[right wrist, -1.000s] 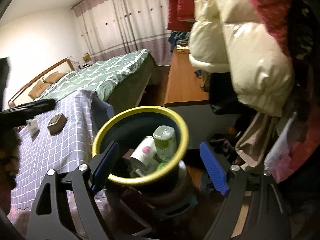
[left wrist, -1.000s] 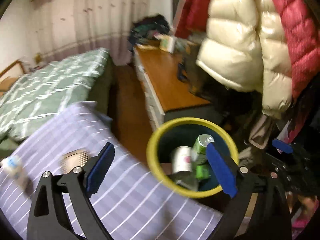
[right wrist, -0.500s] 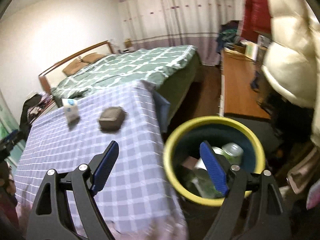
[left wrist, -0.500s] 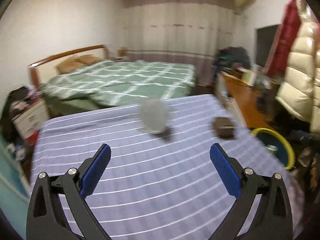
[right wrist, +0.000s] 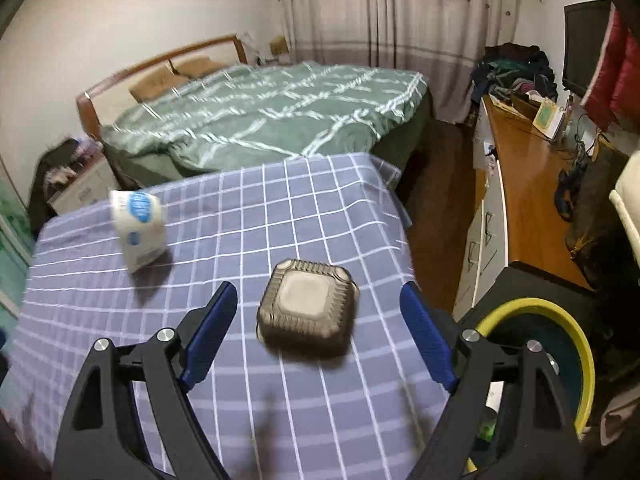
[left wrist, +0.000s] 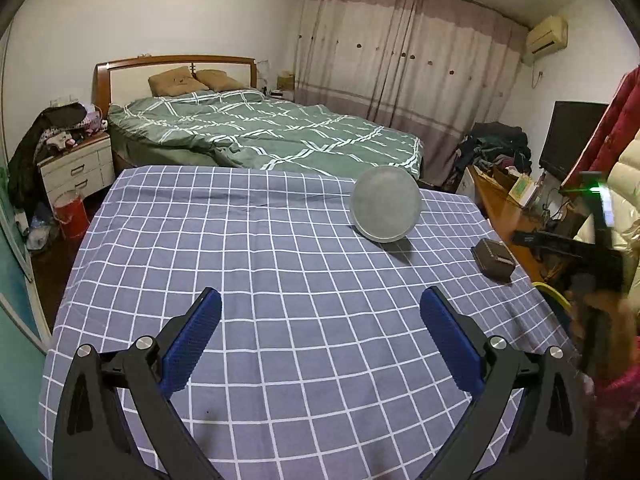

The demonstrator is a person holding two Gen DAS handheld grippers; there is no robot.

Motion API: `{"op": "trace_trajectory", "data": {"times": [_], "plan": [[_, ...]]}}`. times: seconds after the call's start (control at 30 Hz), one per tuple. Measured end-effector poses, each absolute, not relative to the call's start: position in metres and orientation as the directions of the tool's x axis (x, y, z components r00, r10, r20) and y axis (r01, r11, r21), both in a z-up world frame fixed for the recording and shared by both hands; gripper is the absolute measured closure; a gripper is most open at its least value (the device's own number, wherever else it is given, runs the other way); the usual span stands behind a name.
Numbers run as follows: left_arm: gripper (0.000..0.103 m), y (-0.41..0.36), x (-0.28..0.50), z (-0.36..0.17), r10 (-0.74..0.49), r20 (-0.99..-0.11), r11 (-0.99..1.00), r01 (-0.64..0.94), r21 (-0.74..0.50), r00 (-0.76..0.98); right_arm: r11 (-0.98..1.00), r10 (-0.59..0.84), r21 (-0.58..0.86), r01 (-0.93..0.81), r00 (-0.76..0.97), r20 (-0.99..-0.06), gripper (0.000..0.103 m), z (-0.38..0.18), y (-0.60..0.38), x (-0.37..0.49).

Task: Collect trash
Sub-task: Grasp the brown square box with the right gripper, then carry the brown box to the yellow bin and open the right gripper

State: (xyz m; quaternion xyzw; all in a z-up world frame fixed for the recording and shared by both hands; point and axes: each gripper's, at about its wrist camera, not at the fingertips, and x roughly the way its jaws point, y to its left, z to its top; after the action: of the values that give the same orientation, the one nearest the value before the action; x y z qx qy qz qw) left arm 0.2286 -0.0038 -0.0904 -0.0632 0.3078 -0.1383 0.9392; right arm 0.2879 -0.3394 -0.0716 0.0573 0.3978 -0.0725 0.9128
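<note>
Your left gripper [left wrist: 320, 336] and right gripper [right wrist: 318, 334] are hovering, jaws apart, over the blue checked-cloth desk [right wrist: 304, 208]; the brown square plastic container [right wrist: 308, 312] is sitting centre-frame, green-quilted bed [right wrist: 264, 120] behind.

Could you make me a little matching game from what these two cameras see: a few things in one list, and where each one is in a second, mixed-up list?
Things:
1. brown square container
2. white cup with blue print
3. yellow-rimmed bin
4. green quilt

Places:
A. on the bed behind the table
B. on the floor off the table's right edge
C. on the checked cloth, straight ahead of the open right gripper
D. tipped over on the checked cloth, further left

Pairs: 1-C, 2-D, 3-B, 4-A
</note>
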Motion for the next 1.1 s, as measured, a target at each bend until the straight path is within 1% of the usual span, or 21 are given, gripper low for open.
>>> {"op": "trace_trajectory", "data": {"times": [0.13,0.27,0.3,0.37,0.4,0.6,0.87,1.0,1.1], "plan": [[0.005,-0.006,0.228,-0.095,-0.337,-0.576,0.94,0.229,-0.255,0.744,0.977,-0.129,0.01,0.213,0.628,-0.767,0.024,-0.093,-0.334,0.308],[0.005,-0.009,0.227,-0.097,-0.348,-0.579,0.936,0.239,-0.257,0.737,0.976,-0.142,-0.006,0.217,0.617,-0.774,0.025,-0.106,-0.332,0.311],[0.005,-0.01,0.225,-0.097,-0.349,-0.58,0.936,0.242,-0.256,0.736,0.976,-0.141,-0.006,0.218,0.613,-0.777,0.027,-0.108,-0.333,0.312],[0.005,-0.013,0.225,-0.097,-0.35,-0.583,0.936,0.248,-0.249,0.733,0.976,-0.122,0.014,0.217,0.598,-0.792,0.042,-0.113,-0.336,0.312],[0.005,-0.014,0.224,-0.098,-0.347,-0.584,0.937,0.249,-0.243,0.734,0.976,-0.111,0.025,0.218,0.59,-0.8,0.043,-0.115,-0.338,0.312],[0.005,-0.021,0.223,-0.097,-0.331,-0.587,0.943,0.254,-0.213,0.739,0.976,-0.101,0.038,0.214,0.604,-0.791,0.044,-0.112,-0.342,0.307],[0.005,-0.024,0.223,-0.098,-0.319,-0.586,0.948,0.255,-0.192,0.745,0.976,-0.073,0.089,0.197,0.689,-0.721,0.044,-0.068,-0.351,0.262],[0.005,-0.025,0.222,-0.098,-0.32,-0.587,0.947,0.255,-0.194,0.743,0.962,-0.119,0.093,0.256,0.703,-0.701,0.044,-0.062,-0.381,0.224],[0.005,-0.025,0.222,-0.098,-0.32,-0.587,0.947,0.256,-0.193,0.743,0.935,-0.173,0.106,0.339,0.696,-0.697,0.044,-0.062,-0.414,0.198]]}}
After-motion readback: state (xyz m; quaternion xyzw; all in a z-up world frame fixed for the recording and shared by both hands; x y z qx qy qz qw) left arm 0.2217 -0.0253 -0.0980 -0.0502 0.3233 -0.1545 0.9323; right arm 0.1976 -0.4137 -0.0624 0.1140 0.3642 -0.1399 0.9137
